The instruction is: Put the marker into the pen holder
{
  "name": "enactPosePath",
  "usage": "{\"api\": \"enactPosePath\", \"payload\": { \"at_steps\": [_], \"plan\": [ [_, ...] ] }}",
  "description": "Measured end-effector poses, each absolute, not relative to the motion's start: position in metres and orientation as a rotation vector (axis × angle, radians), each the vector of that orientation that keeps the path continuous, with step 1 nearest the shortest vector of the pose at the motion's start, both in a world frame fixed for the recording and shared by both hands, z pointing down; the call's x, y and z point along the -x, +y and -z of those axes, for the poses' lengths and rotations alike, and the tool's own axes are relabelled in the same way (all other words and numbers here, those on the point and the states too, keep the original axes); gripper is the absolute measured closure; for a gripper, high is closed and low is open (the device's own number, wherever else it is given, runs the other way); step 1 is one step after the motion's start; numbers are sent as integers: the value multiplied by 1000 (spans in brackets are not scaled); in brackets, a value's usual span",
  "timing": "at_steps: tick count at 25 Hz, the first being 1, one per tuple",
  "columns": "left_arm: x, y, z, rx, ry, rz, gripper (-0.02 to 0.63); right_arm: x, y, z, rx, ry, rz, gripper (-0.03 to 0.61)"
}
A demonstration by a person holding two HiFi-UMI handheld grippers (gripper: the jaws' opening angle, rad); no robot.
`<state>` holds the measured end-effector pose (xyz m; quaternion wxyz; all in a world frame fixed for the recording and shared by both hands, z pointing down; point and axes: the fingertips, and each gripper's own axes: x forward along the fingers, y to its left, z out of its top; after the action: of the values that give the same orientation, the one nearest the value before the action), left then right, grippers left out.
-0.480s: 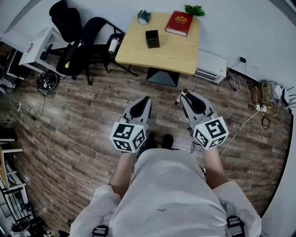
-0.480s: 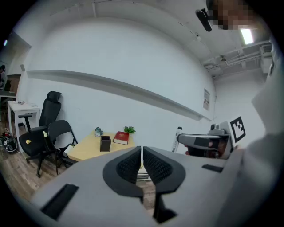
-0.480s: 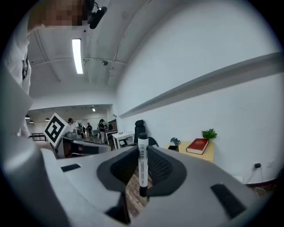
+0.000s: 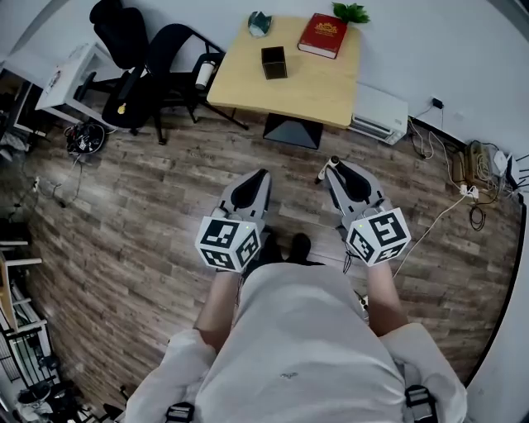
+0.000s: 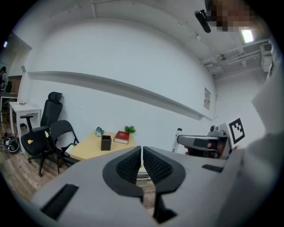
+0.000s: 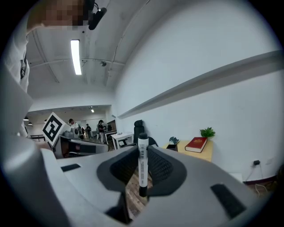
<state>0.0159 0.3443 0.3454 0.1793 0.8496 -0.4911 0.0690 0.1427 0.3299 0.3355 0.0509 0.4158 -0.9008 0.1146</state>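
A white marker with a black cap point(image 6: 142, 165) stands upright between the jaws of my right gripper point(image 6: 142, 166), which is shut on it; from the head view the marker point(image 4: 327, 168) pokes out at the tip of the right gripper point(image 4: 334, 170). My left gripper point(image 4: 258, 176) is shut with nothing in it, jaws pressed together in the left gripper view point(image 5: 142, 156). The black square pen holder point(image 4: 274, 62) stands on the wooden table point(image 4: 322, 87), well ahead of both grippers. It also shows small in the left gripper view point(image 5: 105, 142).
A red book point(image 4: 323, 36), a green plant point(image 4: 350, 13) and a small teal object point(image 4: 259, 23) sit on the table's far side. Black chairs point(image 4: 140, 58) stand to the left, a white appliance point(image 4: 380, 114) to the right. Cables point(image 4: 471, 178) lie on the plank floor.
The table and pen holder sit slightly higher in the head view; both grippers keep their pose and the marker stays held.
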Motion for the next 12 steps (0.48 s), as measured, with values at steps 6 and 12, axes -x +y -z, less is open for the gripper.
{"api": "enactPosePath", "payload": {
  "at_steps": [6,12],
  "plan": [
    [-5,352,-349,-2382,-1409,-204,597,-139,329,-342,-1272,-2744,-392,511],
    [4,349,-356,-2361,-1414,-212,597,-132,325,-348,-1258,-2742,-411,511]
  ]
}}
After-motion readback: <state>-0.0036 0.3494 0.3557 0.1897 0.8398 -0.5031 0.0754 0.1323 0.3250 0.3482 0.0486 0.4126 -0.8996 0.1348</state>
